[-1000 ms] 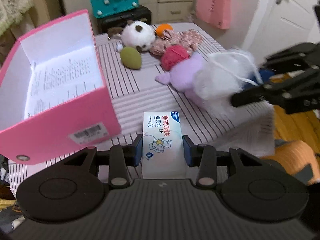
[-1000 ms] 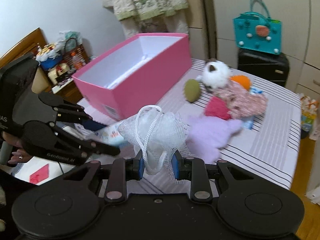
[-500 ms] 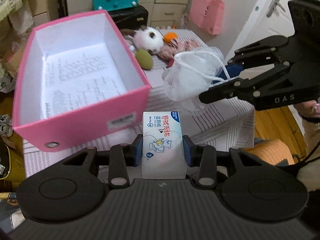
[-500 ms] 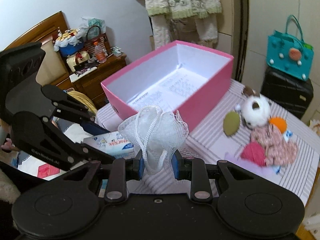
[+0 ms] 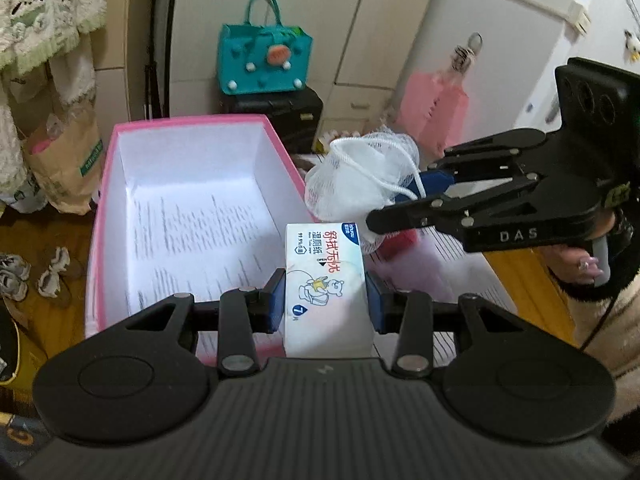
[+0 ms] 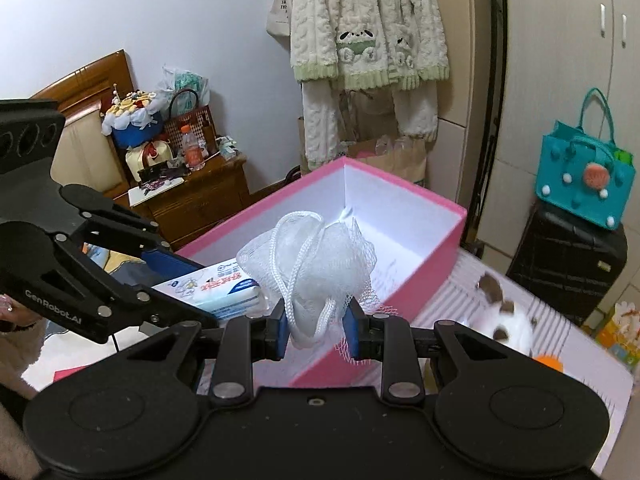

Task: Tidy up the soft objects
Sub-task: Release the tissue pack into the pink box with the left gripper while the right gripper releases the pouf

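"DAS" on right gripper (image 5: 404, 200), "GenRobot.AI" on left gripper (image 6: 192, 276), "7" on wipes pack (image 5: 324, 280)

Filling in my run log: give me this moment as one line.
left gripper: shut on wipes pack | right gripper: shut on mesh bath pouf | pink box: open, only printed paper inside | stage: carrying toward box

**Bedroom corner around you**

You worked in a small bedroom with a plain white wall (image 6: 168, 12) and cream wardrobe doors (image 5: 344, 20). A fleecy robe (image 6: 368, 24) hung by the wardrobe. A teal bag (image 6: 580, 184) sat on a black suitcase (image 6: 560, 264). A cluttered wooden nightstand (image 6: 200, 200) stood beside a wooden headboard (image 6: 92, 76). The floor (image 5: 56, 248) was wood.
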The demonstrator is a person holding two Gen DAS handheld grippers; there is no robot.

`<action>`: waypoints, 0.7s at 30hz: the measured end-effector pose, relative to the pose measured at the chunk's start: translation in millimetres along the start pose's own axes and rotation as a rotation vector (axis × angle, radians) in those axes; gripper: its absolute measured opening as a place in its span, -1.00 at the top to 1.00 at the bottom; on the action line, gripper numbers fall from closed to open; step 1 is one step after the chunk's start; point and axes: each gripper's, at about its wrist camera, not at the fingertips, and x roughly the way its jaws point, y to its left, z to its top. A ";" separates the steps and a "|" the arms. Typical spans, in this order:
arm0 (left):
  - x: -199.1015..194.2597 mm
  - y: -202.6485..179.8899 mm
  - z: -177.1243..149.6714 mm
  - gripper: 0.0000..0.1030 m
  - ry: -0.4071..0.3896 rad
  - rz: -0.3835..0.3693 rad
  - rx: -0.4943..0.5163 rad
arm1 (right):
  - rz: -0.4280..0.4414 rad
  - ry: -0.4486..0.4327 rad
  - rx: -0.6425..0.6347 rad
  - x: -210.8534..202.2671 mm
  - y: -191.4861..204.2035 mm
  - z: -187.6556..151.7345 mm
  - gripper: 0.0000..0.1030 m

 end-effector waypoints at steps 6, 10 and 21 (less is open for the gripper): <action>36.1 38.3 32.8 0.23 -0.032 0.074 -0.077 | -0.116 0.000 -0.146 47.6 -4.3 30.8 0.39; 81.5 69.3 58.9 0.23 -0.005 0.129 -0.162 | -0.218 0.035 -0.220 95.1 -17.2 42.3 0.39; 156.8 117.9 85.8 0.40 0.127 0.255 -0.171 | -0.215 0.312 -0.370 181.1 -27.0 53.4 0.40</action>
